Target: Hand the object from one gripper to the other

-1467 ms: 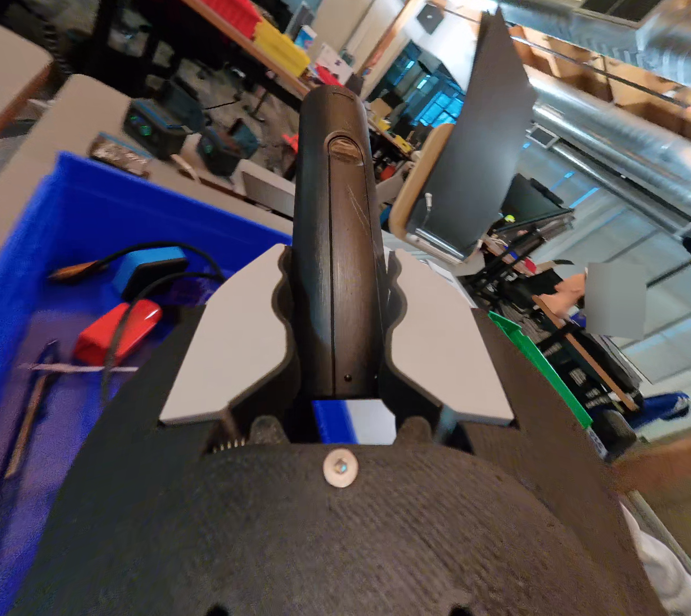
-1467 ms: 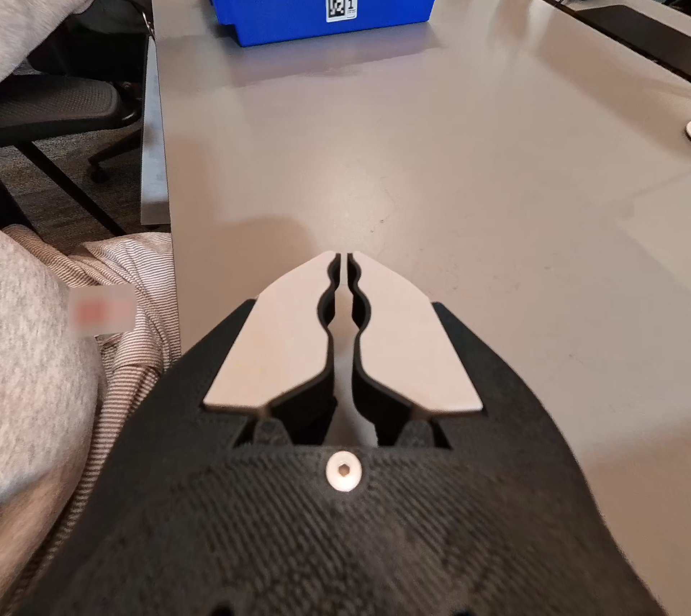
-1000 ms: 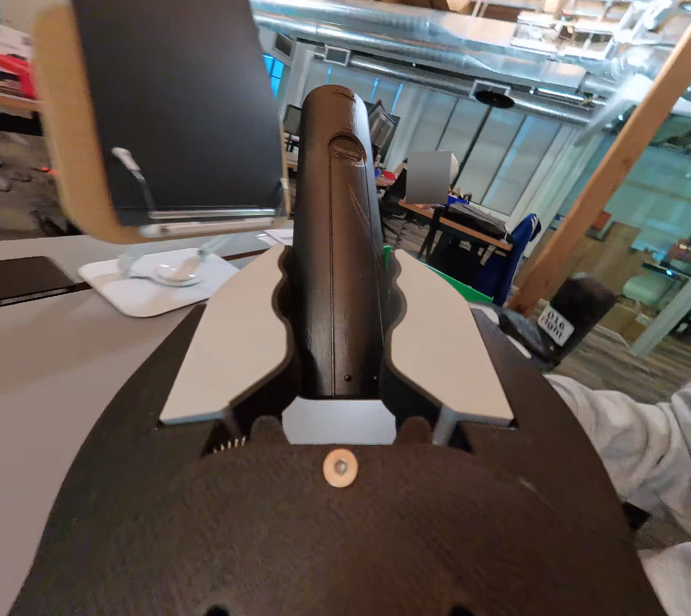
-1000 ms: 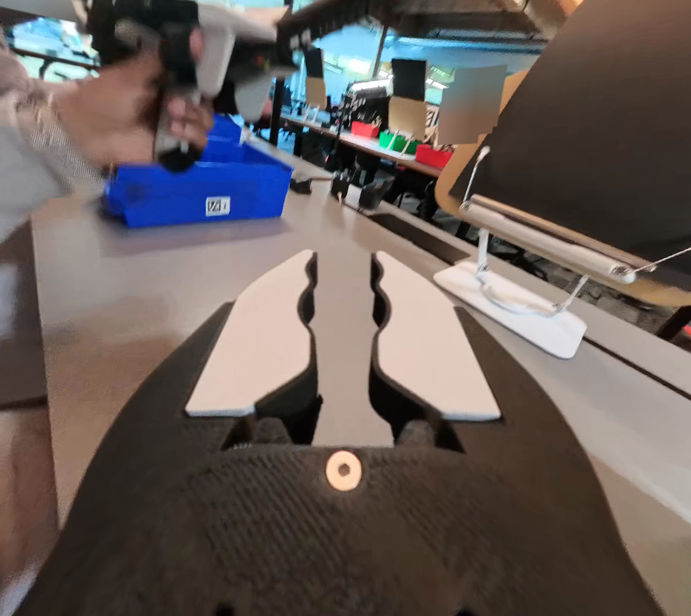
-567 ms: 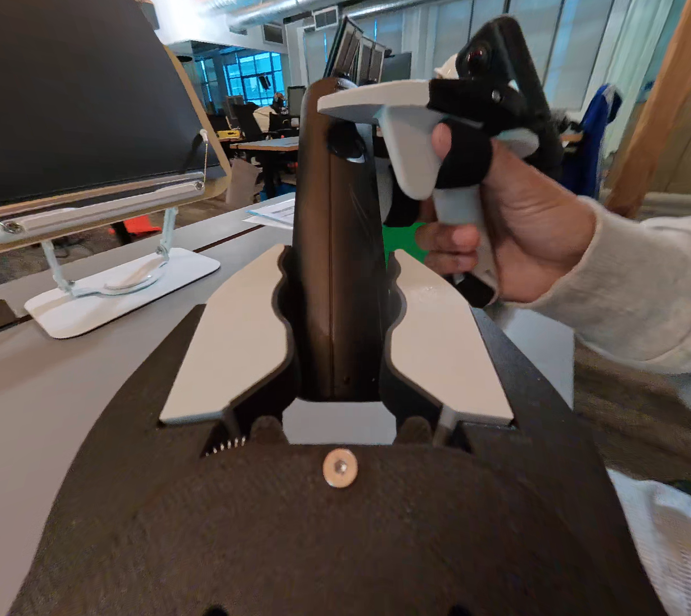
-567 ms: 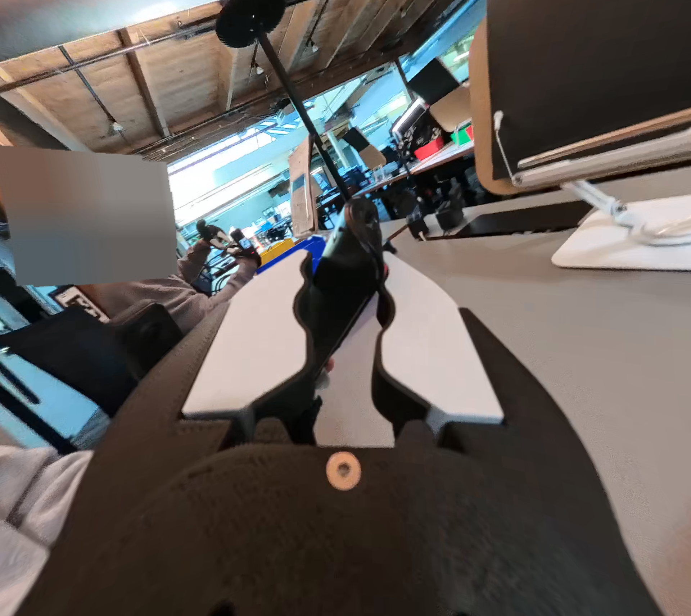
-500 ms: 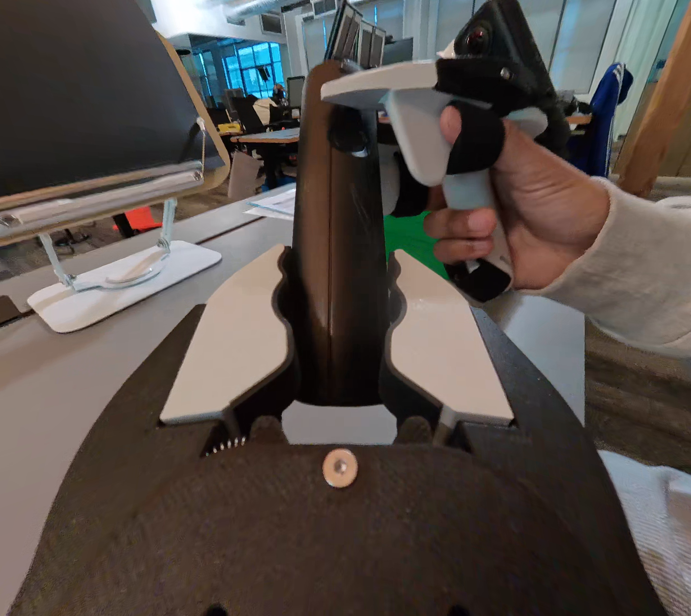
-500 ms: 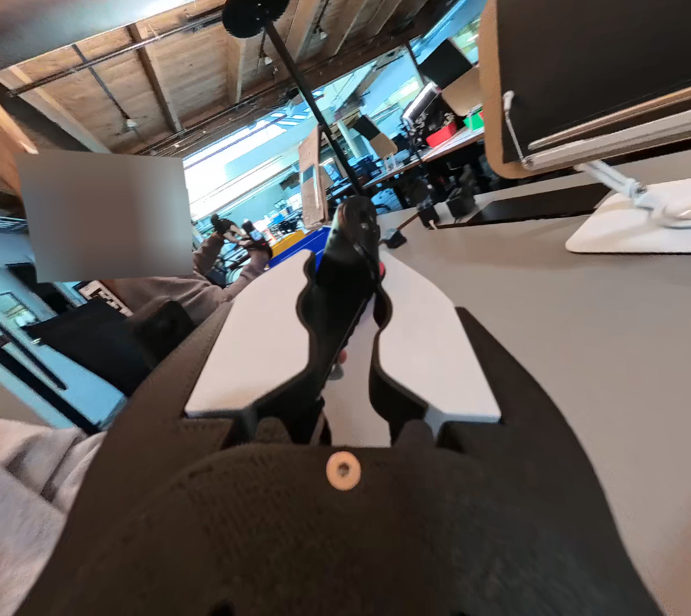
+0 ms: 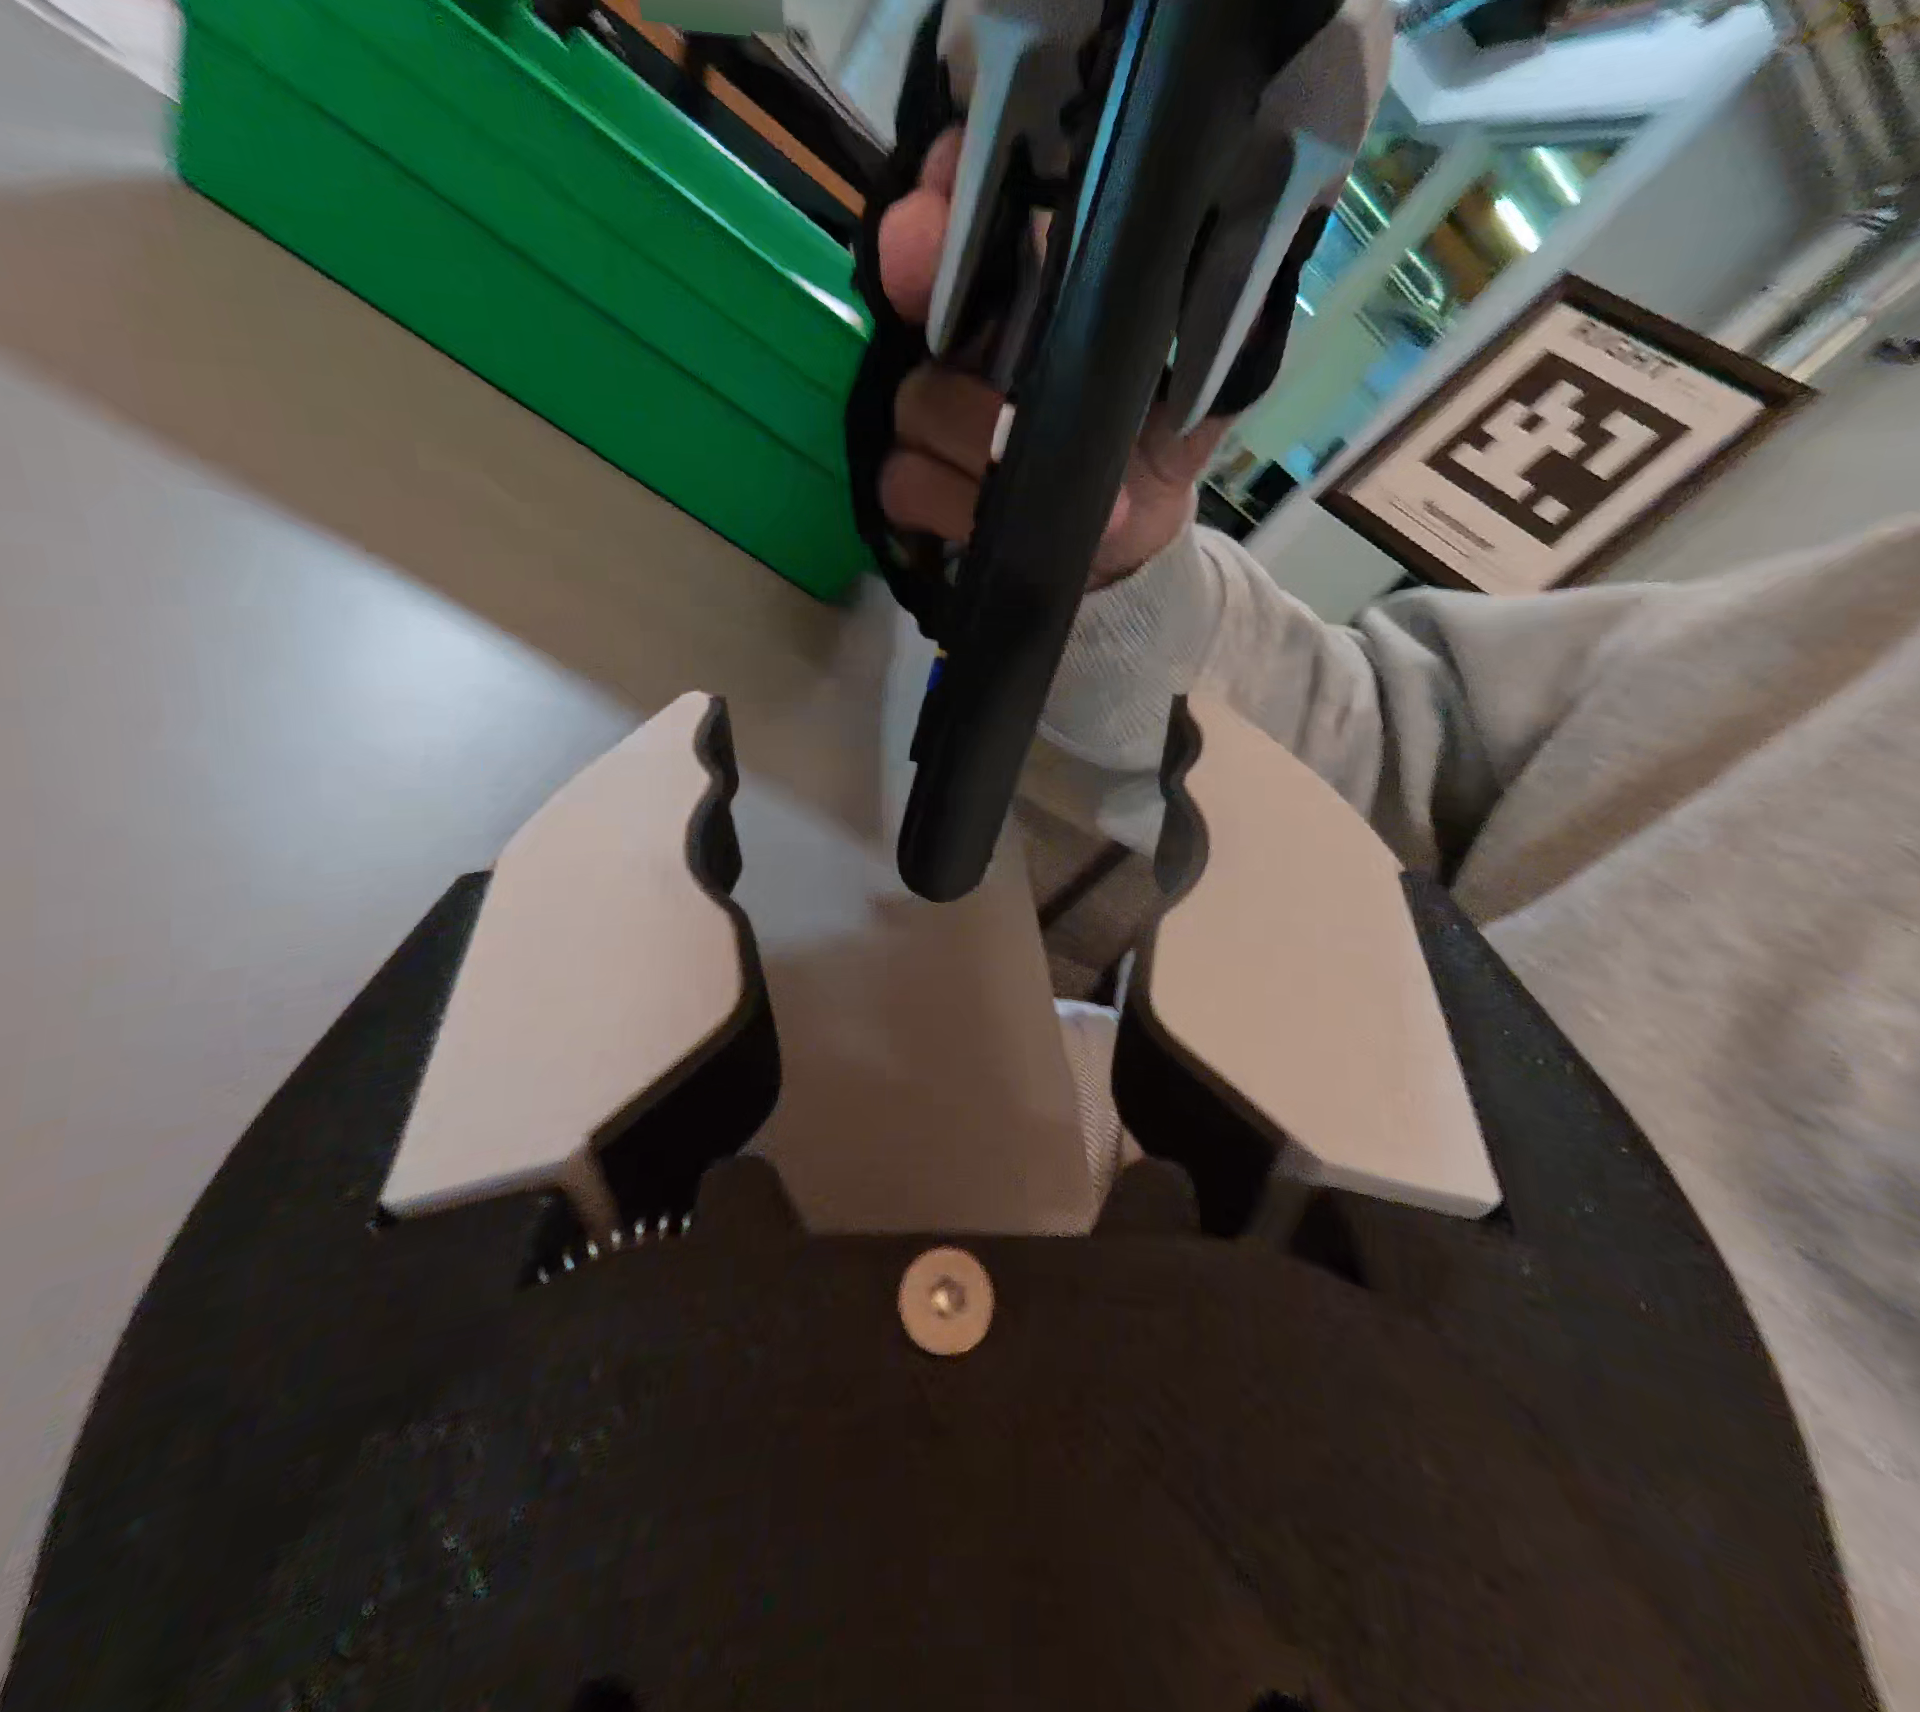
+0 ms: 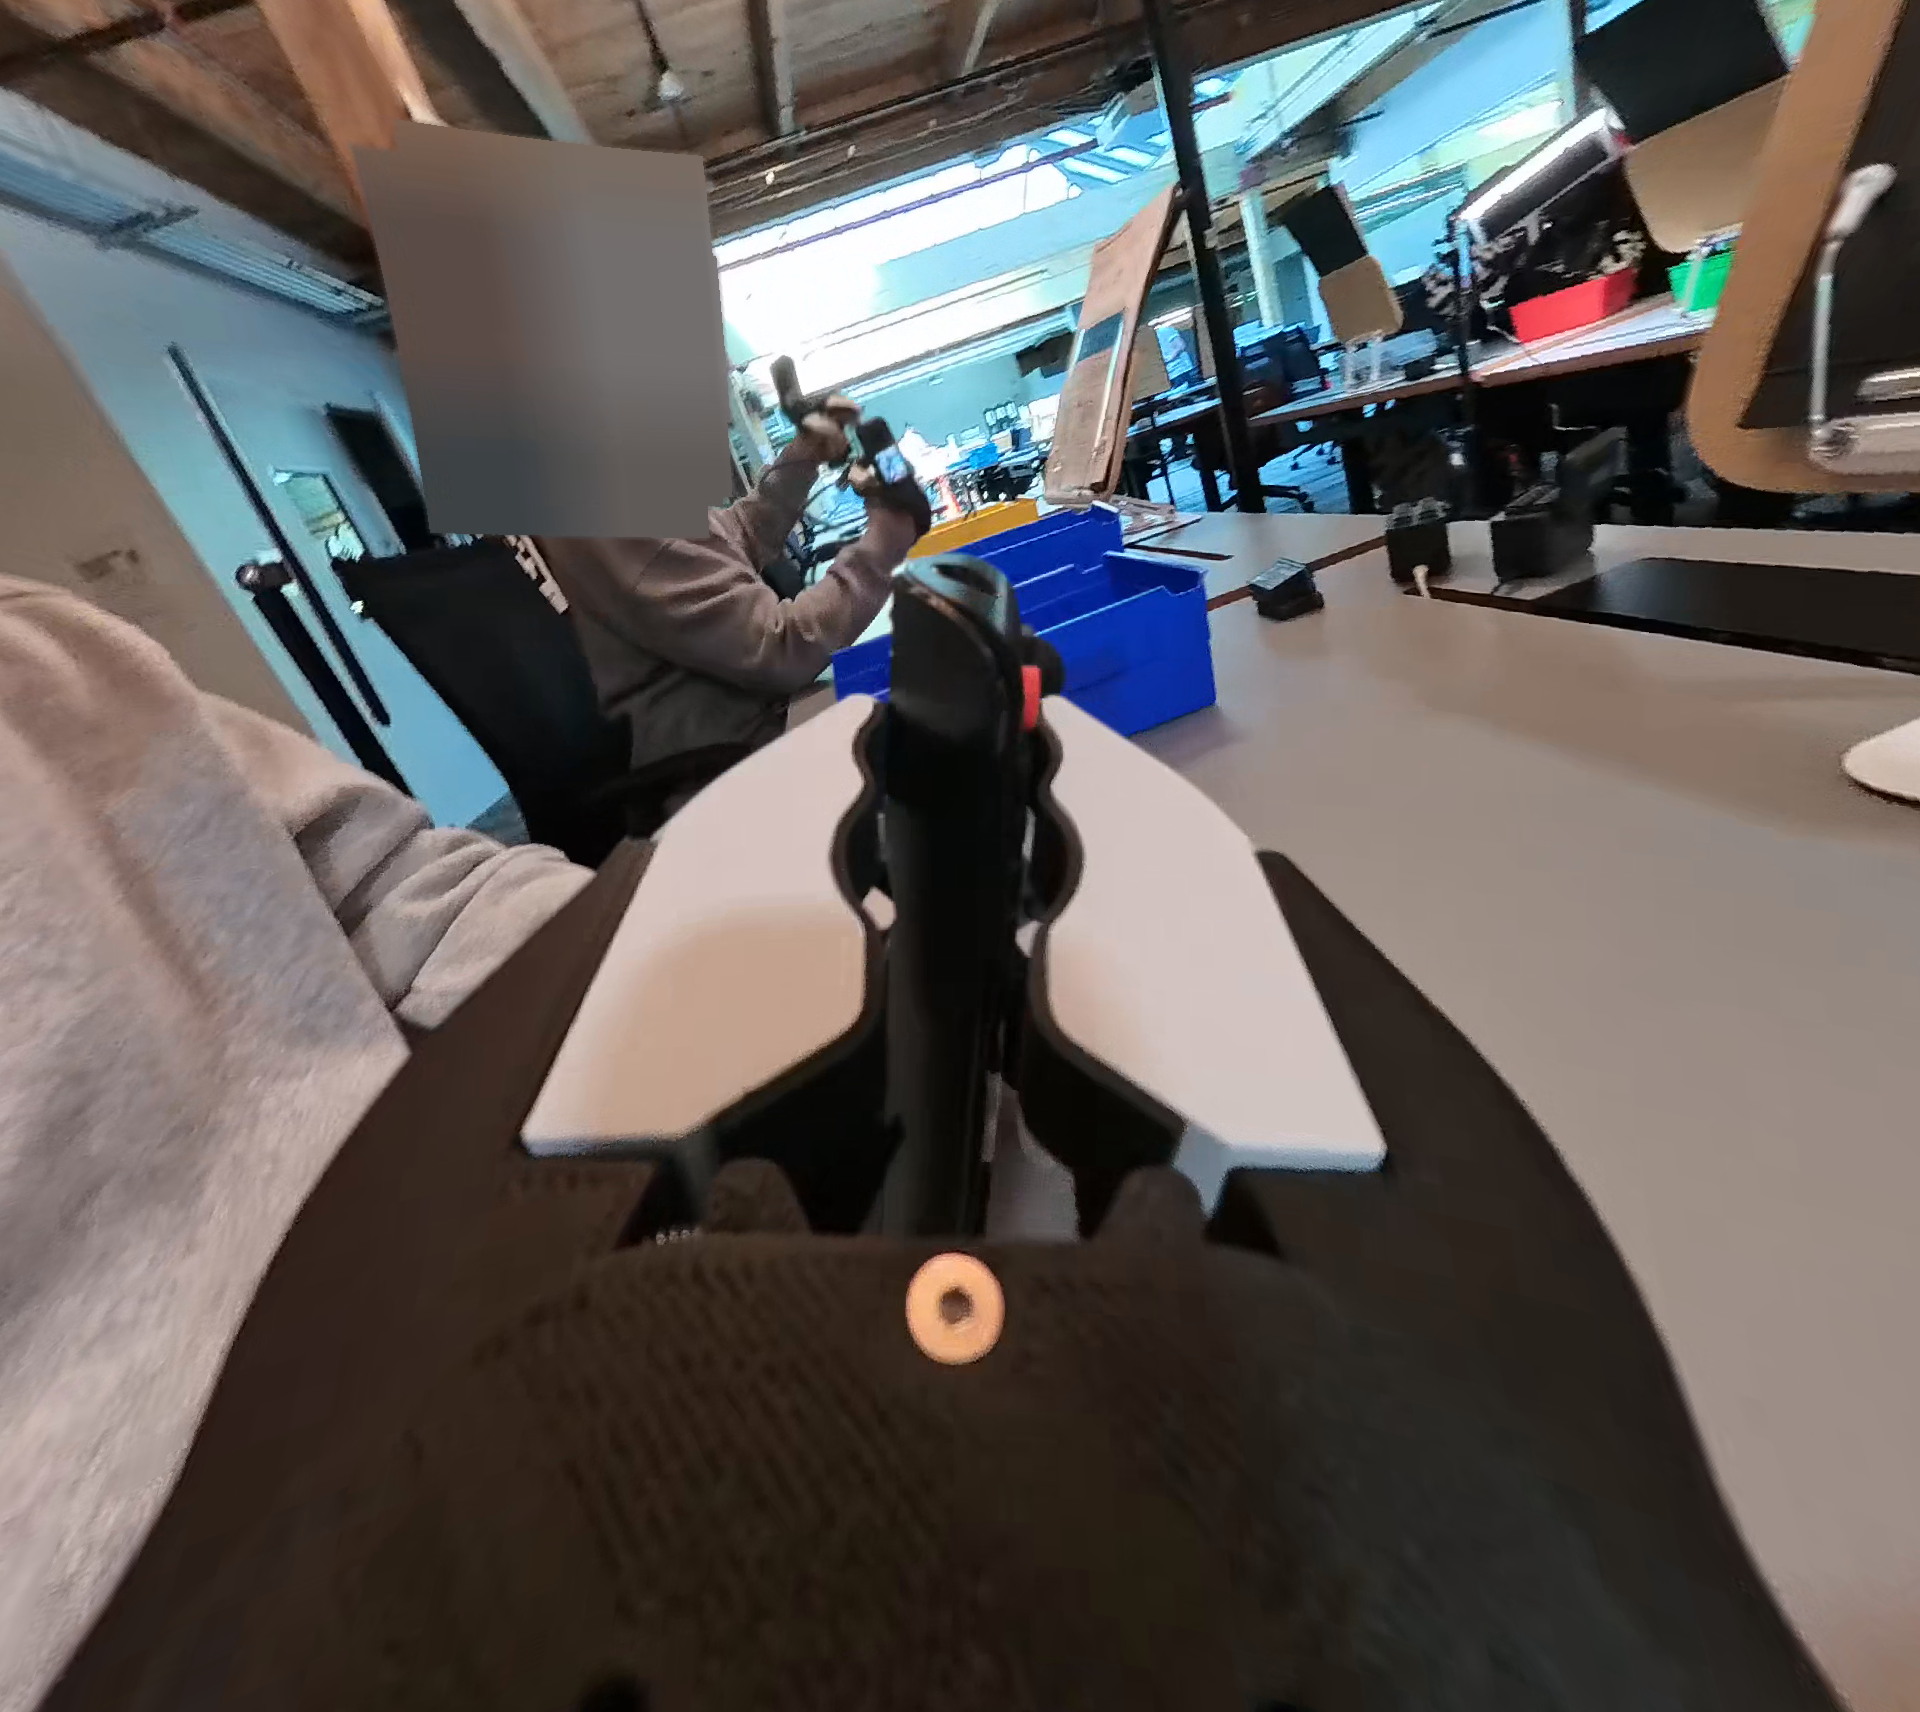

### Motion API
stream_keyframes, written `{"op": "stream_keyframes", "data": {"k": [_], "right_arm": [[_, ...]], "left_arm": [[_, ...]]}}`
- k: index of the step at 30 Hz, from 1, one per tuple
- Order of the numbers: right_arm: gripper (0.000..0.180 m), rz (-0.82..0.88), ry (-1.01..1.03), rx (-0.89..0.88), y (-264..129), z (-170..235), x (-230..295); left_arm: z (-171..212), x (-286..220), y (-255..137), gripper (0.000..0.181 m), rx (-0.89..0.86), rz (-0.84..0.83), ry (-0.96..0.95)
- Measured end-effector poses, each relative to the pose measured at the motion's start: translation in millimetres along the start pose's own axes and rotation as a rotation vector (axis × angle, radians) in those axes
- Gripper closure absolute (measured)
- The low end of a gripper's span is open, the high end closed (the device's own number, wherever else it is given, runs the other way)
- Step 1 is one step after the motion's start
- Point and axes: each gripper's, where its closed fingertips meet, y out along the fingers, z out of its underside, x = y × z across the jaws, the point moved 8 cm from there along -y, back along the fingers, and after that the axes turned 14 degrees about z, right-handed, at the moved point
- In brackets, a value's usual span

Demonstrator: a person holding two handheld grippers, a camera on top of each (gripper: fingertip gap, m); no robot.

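Observation:
The object is a long black remote-like handset (image 9: 1049, 415). In the left wrist view it hangs in the far right gripper (image 9: 1101, 260), whose grey fingers (image 9: 971, 208) clamp its upper part. Its lower end points down between my left gripper's fingers without touching them. My left gripper (image 9: 940, 717) is open and empty. In the right wrist view my right gripper (image 10: 956, 727) is shut on the handset (image 10: 940, 883), which stands up between the white fingers and has a small red button on its side.
A green bin (image 9: 499, 208) stands on the grey table (image 9: 260, 727) behind the handover. A blue bin (image 10: 1132, 654) sits farther along the table (image 10: 1507, 831). A grey sleeve (image 9: 1558, 831) fills the right. A seated person (image 10: 686, 613) and a monitor on a stand (image 10: 1818, 312) are beyond. Across from one pair of fingers to the other is roughly 11 centimetres.
My left gripper has opened and let go of the handset and drawn back from it. My right gripper has closed on it and now carries it alone.

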Motion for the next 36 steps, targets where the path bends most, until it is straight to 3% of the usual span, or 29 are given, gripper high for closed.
{"op": "stream_keyframes", "data": {"k": [6, 13, 18, 21, 24, 36], "right_arm": [[0.154, -0.046, -0.011, 0.020, 9.0, 6.1, 13.8], [0.154, -0.021, 0.001, -0.008, 10.7, 4.3, 18.3], [0.151, 0.027, -0.024, -0.064, 10.8, 3.4, 14.0], [0.123, 0.114, -0.087, -0.125, 11.2, 2.6, 10.8], [0.112, 0.186, -0.140, -0.142, 10.1, 3.0, 8.8], [0.118, 0.186, -0.087, -0.077, 11.7, 29.2, -8.7]], "left_arm": [[10.5, -9.1, 19.6, 0.109, 0.135, 0.064, 0.019], [13.6, -13.7, 24.7, 0.153, 0.179, 0.050, 0.065], [10.8, -14.7, 23.8, 0.156, 0.159, 0.018, 0.118], [8.0, -13.7, 21.3, 0.156, 0.130, -0.016, 0.141], [3.0, -12.1, 14.5, 0.156, 0.091, -0.060, 0.181], [-12.2, -5.1, -13.8, 0.155, 0.006, -0.189, 0.267]]}}
